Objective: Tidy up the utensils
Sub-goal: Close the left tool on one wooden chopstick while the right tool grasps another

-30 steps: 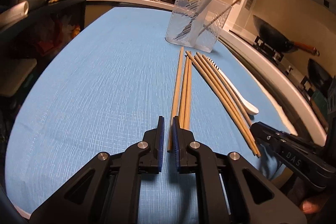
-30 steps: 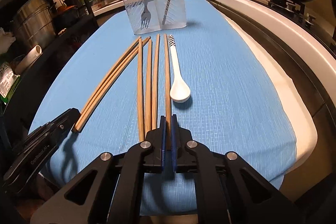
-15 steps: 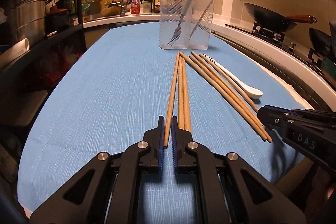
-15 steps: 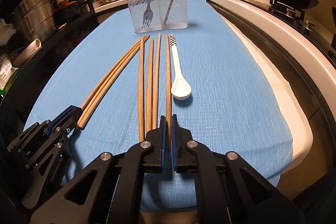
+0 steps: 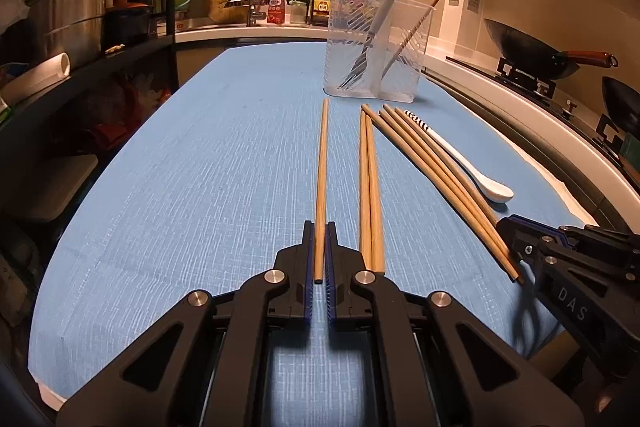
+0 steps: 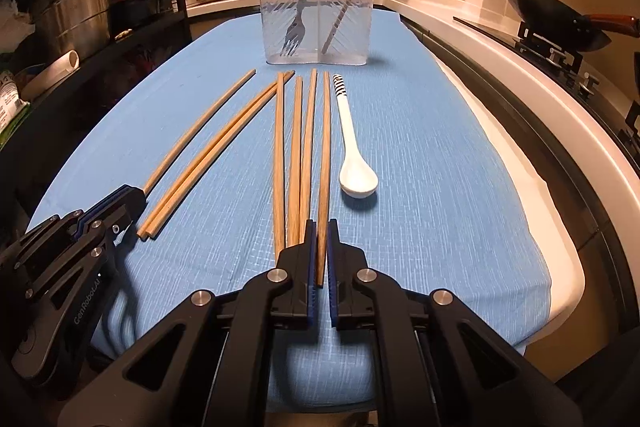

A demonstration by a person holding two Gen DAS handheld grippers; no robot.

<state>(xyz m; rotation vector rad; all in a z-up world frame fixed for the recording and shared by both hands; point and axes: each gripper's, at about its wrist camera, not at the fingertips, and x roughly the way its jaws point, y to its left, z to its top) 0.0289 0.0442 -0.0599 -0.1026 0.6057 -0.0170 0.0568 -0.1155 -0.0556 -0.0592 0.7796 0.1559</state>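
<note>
Wooden chopsticks lie lengthwise on the blue cloth point(image 5: 200, 187). My left gripper point(image 5: 320, 227) is shut on the near end of one chopstick point(image 5: 321, 167), which lies apart from its two neighbours point(image 5: 366, 187). My right gripper point(image 6: 320, 225) is shut on the rightmost chopstick point(image 6: 325, 147) of a close group point(image 6: 294, 147). Right of it lies a white spoon point(image 6: 352, 155) with a striped handle. At the far end stands a clear utensil holder point(image 6: 316, 7) with a fork point(image 6: 298, 15) and one chopstick inside. The left gripper point(image 6: 132, 195) also shows at the left of the right wrist view.
A wok point(image 5: 532, 47) sits on the stove beyond the white counter edge point(image 6: 540, 99) on the right. Dark shelves with metal pots point(image 5: 76, 15) stand along the left. A sink counter with bottles runs behind the holder.
My left gripper has shut on the leftmost chopstick and drawn it sideways, away from the two beside it. The right gripper has stayed shut on its chopstick. Both views have rolled slightly.
</note>
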